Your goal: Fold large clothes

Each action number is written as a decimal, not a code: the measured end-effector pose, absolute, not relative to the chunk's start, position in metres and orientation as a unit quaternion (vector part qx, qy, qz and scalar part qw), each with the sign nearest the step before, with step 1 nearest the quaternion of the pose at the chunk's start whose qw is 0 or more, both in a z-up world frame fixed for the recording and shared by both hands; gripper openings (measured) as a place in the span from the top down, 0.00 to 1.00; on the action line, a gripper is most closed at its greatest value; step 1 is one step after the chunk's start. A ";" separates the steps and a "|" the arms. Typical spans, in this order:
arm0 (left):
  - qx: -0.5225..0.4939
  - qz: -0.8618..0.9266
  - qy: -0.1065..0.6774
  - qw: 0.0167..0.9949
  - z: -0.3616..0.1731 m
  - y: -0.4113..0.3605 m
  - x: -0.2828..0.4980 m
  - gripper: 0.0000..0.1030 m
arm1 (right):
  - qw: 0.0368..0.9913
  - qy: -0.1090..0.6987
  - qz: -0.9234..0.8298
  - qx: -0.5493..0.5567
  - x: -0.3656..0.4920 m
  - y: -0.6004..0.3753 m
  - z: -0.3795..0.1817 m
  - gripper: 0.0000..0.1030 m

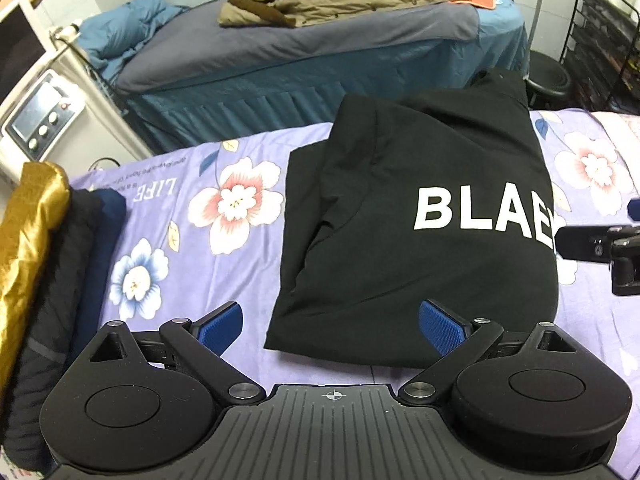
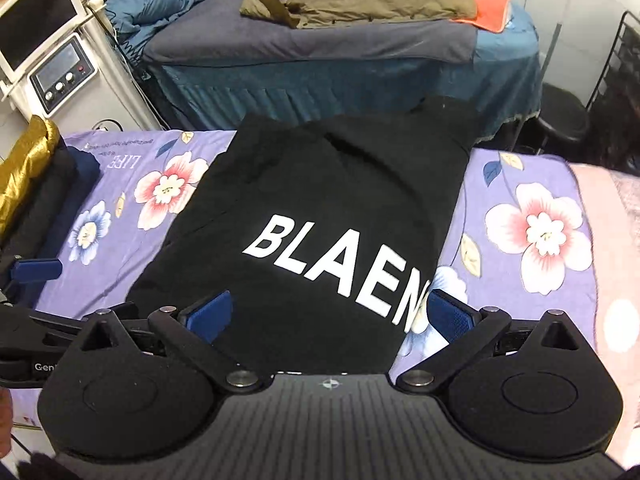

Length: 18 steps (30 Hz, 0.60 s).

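I could not read the small print beside "LIFE" on the floral sheet [image 1: 248,240]; my right gripper hid the black garment's [image 2: 320,200] near hem; the folded stack [image 1: 60,240] ran off-frame.

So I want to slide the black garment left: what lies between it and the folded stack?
Only bare floral sheet lies between the black garment and the folded stack, in both wrist views.

Blue-skirted bed [image 2: 320,76] (rumpled), black stool [image 2: 564,120] beside
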<state>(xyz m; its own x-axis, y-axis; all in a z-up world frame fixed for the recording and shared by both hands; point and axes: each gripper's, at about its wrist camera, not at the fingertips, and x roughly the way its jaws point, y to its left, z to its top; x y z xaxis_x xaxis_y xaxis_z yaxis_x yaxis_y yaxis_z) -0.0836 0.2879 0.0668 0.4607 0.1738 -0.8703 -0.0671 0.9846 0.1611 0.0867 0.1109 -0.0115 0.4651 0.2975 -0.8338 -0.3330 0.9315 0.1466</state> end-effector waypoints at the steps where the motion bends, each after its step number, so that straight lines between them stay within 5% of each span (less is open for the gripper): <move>1: 0.052 0.071 0.514 0.853 0.067 0.288 -0.084 0.00 | 0.855 0.485 0.185 -0.012 0.086 0.110 -0.012 0.00; 11: 0.041 0.080 0.514 0.853 0.005 0.318 -0.076 0.00 | 0.830 0.501 0.165 0.180 0.122 0.049 -0.097 0.00; 18: -0.115 0.076 0.490 0.861 -0.054 0.395 -0.057 0.00 | 0.788 0.485 0.179 0.335 0.166 0.012 -0.184 0.00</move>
